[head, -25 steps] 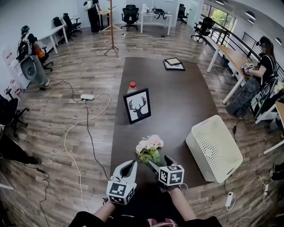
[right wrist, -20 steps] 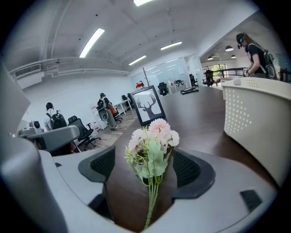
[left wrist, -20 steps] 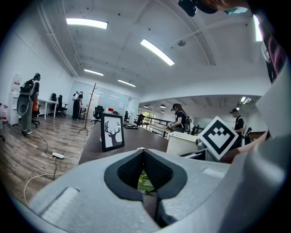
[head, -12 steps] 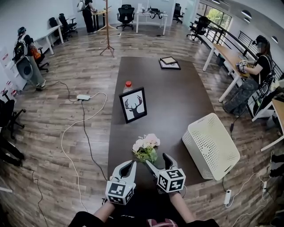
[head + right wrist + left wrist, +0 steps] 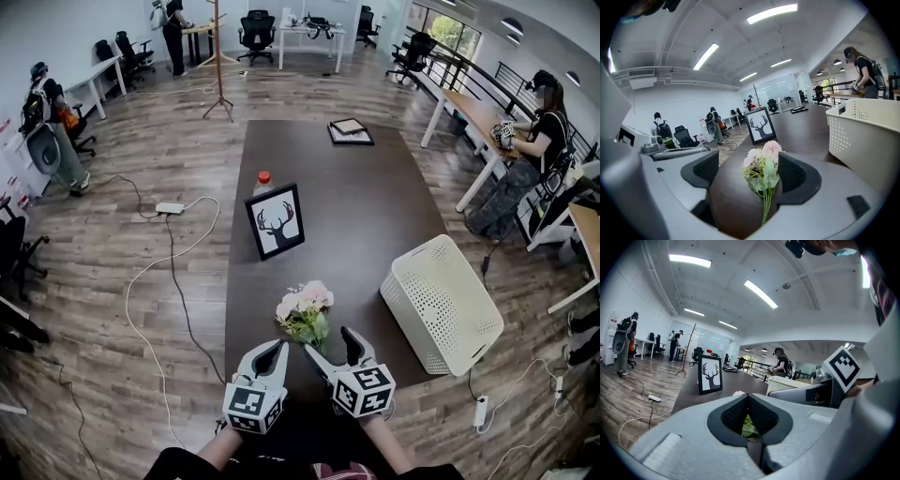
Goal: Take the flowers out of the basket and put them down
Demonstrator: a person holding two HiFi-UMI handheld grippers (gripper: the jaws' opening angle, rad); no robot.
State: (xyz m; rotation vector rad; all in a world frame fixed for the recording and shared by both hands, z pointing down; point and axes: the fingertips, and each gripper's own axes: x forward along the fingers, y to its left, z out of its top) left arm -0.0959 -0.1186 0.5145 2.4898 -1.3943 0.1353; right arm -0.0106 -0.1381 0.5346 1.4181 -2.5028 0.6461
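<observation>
Flowers lie on the table, clear of the basket, stems between the right gripper's wide-spread jaws, so the put-down looks done, while the left gripper idles alongside, jaws pressed together, empty.

Open-plan office: wood-plank floor fills the left of the frame, and a long dark table runs up the centre. White desks and black office chairs line the top edge (a coat stand too). Strip lights overhead.
</observation>
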